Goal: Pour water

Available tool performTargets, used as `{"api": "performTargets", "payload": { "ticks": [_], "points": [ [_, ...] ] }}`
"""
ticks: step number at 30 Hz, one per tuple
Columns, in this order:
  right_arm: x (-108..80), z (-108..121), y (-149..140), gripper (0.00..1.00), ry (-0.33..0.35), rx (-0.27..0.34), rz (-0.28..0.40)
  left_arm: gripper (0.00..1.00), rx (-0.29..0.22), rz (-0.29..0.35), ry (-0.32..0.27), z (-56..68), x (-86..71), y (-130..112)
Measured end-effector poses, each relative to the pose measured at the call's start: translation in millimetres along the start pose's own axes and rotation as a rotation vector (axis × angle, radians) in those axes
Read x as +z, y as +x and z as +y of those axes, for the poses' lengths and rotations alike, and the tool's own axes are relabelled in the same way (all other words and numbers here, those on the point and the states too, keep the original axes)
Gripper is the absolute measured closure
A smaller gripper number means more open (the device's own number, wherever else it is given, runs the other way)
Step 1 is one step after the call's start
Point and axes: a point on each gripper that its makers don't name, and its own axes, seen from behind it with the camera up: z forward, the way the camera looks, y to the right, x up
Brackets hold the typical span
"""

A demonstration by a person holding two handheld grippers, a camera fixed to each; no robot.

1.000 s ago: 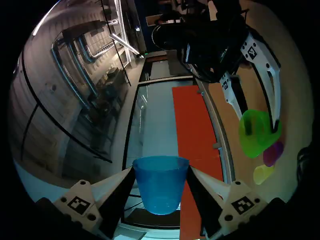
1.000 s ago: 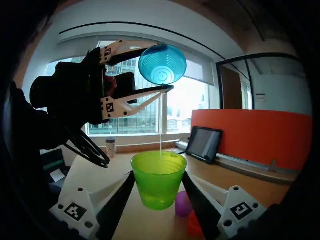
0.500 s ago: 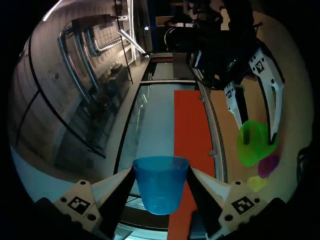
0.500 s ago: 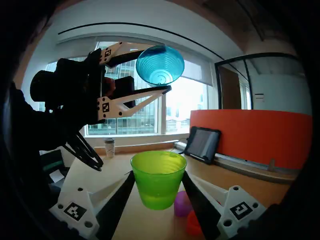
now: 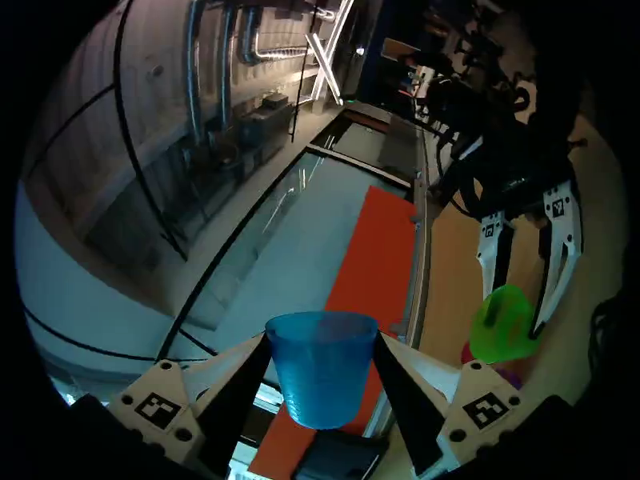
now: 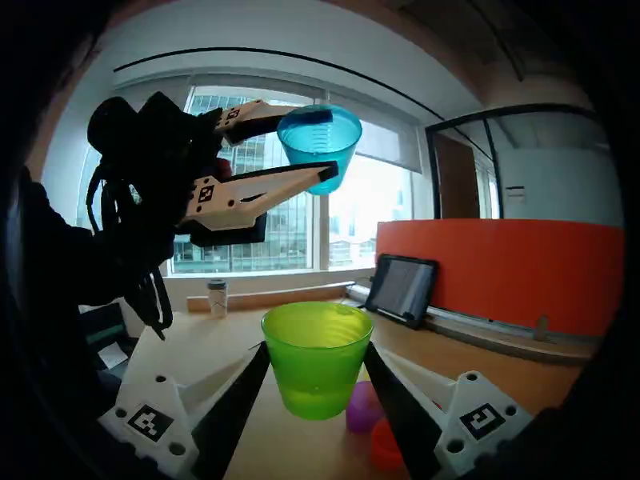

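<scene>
A blue cup (image 5: pixel 322 384) sits between the fingers of my left gripper (image 5: pixel 322 342), which is shut on it. In the right gripper view that left gripper (image 6: pixel 323 141) hangs high with the blue cup (image 6: pixel 314 152) close to upright, mouth tipped slightly. My right gripper (image 6: pixel 317 346) is shut on a green cup (image 6: pixel 318 384) that holds a little water at its bottom. The left gripper view shows the right gripper (image 5: pixel 518 320) at the far right with the green cup (image 5: pixel 500 328) in it. No water falls between the cups.
A purple cup (image 6: pixel 358 406) and a red cup (image 6: pixel 384 448) stand on the wooden table (image 6: pixel 240 352) just behind the green cup. A tablet (image 6: pixel 404 288) leans before an orange partition (image 6: pixel 512 272). A small jar (image 6: pixel 215 296) stands by the window.
The blue cup has turned back from a steep pouring tilt to nearly upright, and the thin stream into the green cup has stopped. The right gripper has held still.
</scene>
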Motion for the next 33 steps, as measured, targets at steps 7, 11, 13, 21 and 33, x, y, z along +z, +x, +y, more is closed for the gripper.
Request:
{"api": "performTargets", "payload": {
  "ticks": [7, 11, 13, 21, 33],
  "points": [
    [-2.4, 2.5, 3.9, 0.12, -0.007, -0.001, 0.007, 0.14, -0.184, -0.029, -0.013, -5.9, -0.5, -10.9],
    [-3.6, 3.5, 6.5, 0.12, -0.008, 0.0, 0.011, 0.13, -0.284, -0.038, -0.021, -10.0, -2.1, -11.7],
    [-4.2, 4.1, 7.8, 0.12, -0.009, -0.001, 0.013, 0.13, -0.333, -0.042, -0.029, -10.6, -1.8, -12.3],
    [-7.5, 6.7, 10.3, 0.12, -0.016, -0.004, 0.018, 0.13, -0.535, -0.047, -0.06, -10.0, -1.0, -18.2],
    [-10.3, 5.9, 15.7, 0.12, -0.019, -0.013, 0.029, 0.13, -0.82, -0.051, -0.075, -19.0, -5.7, -27.0]
  ]
}}
